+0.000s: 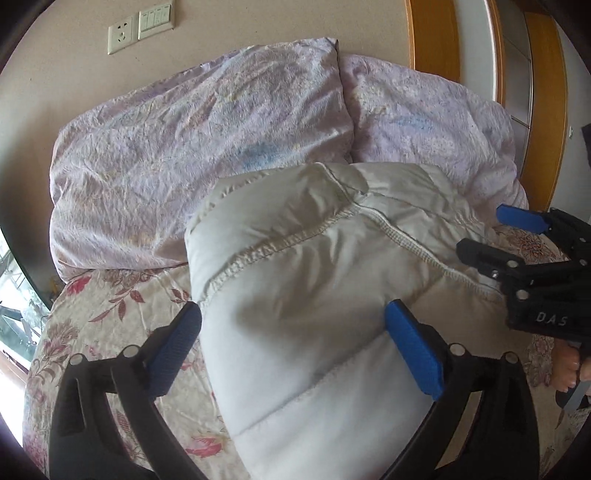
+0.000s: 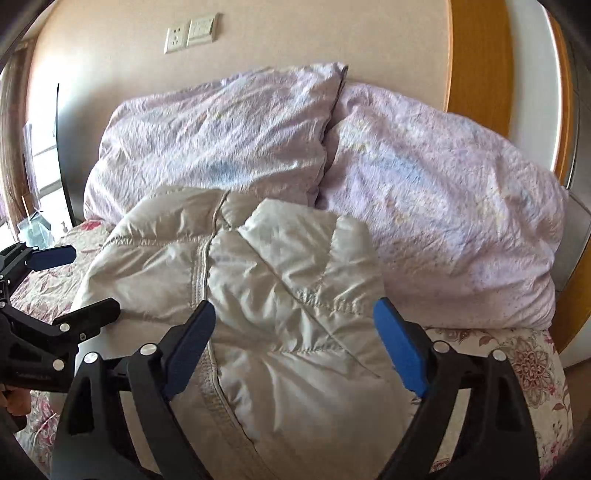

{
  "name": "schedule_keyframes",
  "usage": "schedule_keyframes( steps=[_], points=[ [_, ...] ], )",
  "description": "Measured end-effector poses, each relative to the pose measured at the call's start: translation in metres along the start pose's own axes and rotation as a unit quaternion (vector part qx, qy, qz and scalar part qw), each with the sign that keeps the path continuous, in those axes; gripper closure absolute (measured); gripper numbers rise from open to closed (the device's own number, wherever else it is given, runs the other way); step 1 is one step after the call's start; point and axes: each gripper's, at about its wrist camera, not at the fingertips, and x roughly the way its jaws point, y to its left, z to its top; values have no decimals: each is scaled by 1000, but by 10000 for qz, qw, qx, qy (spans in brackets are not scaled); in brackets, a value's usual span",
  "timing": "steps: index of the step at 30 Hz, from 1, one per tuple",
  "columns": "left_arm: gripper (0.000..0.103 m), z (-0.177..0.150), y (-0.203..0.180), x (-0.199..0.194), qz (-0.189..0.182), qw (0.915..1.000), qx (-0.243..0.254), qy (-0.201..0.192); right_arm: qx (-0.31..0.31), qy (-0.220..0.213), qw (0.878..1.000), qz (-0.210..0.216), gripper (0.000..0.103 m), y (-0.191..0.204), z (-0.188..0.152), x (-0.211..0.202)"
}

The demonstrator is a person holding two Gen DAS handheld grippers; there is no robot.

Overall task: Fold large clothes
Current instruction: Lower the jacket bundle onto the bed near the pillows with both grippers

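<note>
A puffy off-white quilted jacket (image 1: 314,273) lies folded in a bundle on the flowered bed sheet (image 1: 110,306); it also shows in the right wrist view (image 2: 280,295). My left gripper (image 1: 291,325) is open, its blue pads on either side of the jacket's near end, just above it. My right gripper (image 2: 295,325) is open over the jacket's right half, its blue pads apart. The right gripper also appears at the right edge of the left wrist view (image 1: 517,236), and the left gripper at the left edge of the right wrist view (image 2: 70,280).
Two lilac pillows (image 1: 192,147) (image 1: 436,125) lean on the beige wall behind the jacket. A wall socket and switch (image 1: 142,26) sit above. A wooden frame (image 1: 432,37) stands at the right. A window (image 1: 11,295) is at the left.
</note>
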Motion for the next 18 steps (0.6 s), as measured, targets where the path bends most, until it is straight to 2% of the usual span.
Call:
schedule_keyframes(
  steps=[1, 6, 10, 18],
  points=[
    [3, -1, 0, 5, -26, 10000, -34, 12, 35, 148, 9999, 74, 21, -5, -2, 14],
    [2, -2, 1, 32, -82, 9997, -181, 113, 225, 497, 9980, 309, 19, -13, -20, 46],
    [2, -2, -7, 47, 168, 9997, -46, 168, 301, 529, 9974, 393, 14, -19, -30, 61],
    [2, -12, -16, 60, 567, 9983, 47, 103, 281, 639, 9967, 418, 14, -18, -37, 78]
  ],
)
